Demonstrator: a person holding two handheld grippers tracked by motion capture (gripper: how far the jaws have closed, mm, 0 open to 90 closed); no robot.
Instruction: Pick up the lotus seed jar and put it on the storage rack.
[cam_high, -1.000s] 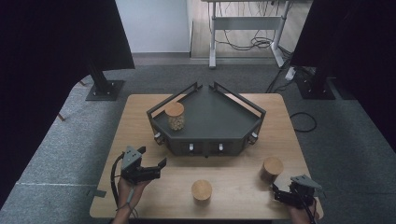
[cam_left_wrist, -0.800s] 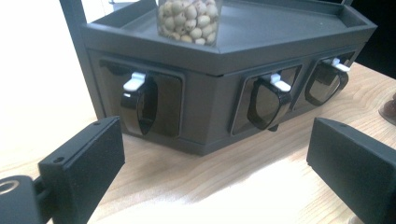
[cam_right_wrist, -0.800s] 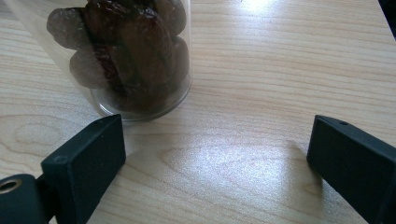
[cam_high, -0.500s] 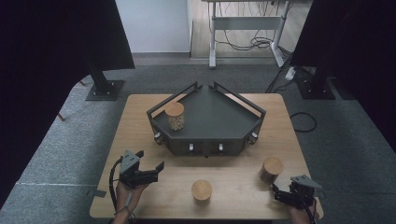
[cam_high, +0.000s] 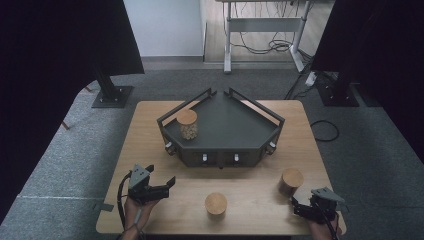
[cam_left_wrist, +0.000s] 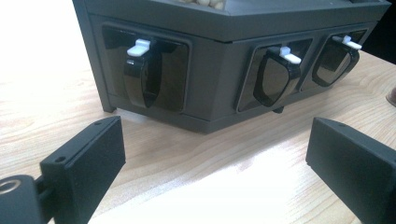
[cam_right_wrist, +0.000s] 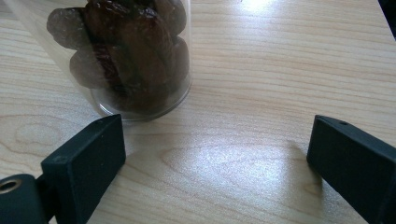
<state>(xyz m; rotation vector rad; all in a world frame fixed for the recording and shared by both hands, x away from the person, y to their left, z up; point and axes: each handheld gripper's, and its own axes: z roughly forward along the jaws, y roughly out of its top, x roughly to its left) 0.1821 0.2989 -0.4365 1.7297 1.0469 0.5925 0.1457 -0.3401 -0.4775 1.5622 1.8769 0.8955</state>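
Both tongs you hold gape wide with nothing between them: left tongs (cam_high: 170, 182) at the lower left of the high view, right tongs (cam_high: 296, 209) at the lower right. Your right gripper view shows dark dried fruit inside the clear jar (cam_right_wrist: 126, 56) at its upper left; the high view shows that jar's (cam_high: 291, 181) wooden lid on the table (cam_high: 150, 150), just above the right tongs.

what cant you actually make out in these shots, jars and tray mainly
- Middle cork-lidded jar near the table's front edge, high view: its lid covers the contents from above.
- Clear glass jar of dark brown fruit, right gripper view: top and lid cut off by the upper edge.
- Pale contents on the dark grey angular tray, left gripper view: a sliver at the top edge, too little to identify.
- Tray's white-tipped front latches, high view: too small to read.
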